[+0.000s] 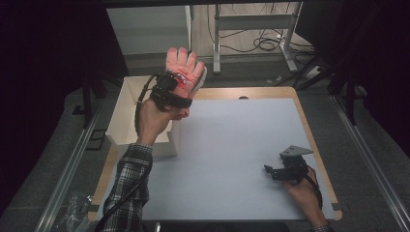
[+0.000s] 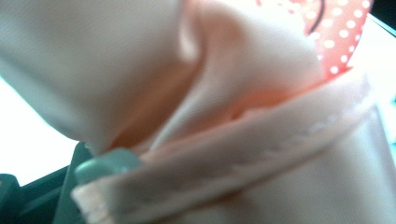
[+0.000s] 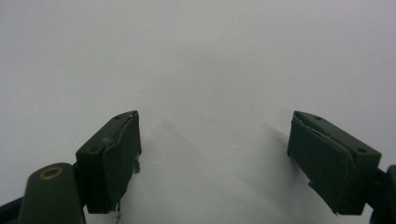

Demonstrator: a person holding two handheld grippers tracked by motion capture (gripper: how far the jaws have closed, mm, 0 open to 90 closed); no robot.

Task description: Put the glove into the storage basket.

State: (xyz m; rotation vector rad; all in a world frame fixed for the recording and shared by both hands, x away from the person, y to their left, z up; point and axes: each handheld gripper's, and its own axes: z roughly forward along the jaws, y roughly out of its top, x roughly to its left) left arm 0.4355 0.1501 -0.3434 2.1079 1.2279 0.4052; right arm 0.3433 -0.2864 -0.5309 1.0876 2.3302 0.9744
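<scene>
- The left gripper [image 1: 175, 86] was held up above the far-left corner of the table [image 1: 232, 145], its jaws clamped tight on a pink glove [image 1: 183, 67].
- The glove stood upright over the gripper, its fingers spread and pointing up, well clear of the tabletop and hanging just over the near edge of a white box [image 1: 128, 113].
- In the left gripper view, the glove's pale pink cuff [image 2: 243, 154] sat pressed right against the camera, folded and blurred, with a stitched hem running across it.
- A patch of red fabric with white dots [image 2: 338, 35] showed at the top right of that view; it looked like part of the glove, though I could not tell which side.
- The white box stood open at the table's left edge, beside the left hand [image 1: 154, 113]; what it held was not clear from where I stood.
- A checked sleeve [image 1: 128, 186] covered the left forearm, and a black cable trailed down along it.
- The right gripper [image 1: 270, 170] rested low near the table's near-right corner, held in the right hand [image 1: 302, 193], well apart from the glove.
- Its 2 jaws stood wide apart, with nothing but the bare pale tabletop [image 3: 210, 70] between them.
- A grey 3-cornered plate [image 1: 295, 152] sat on top of the right gripper.
</scene>
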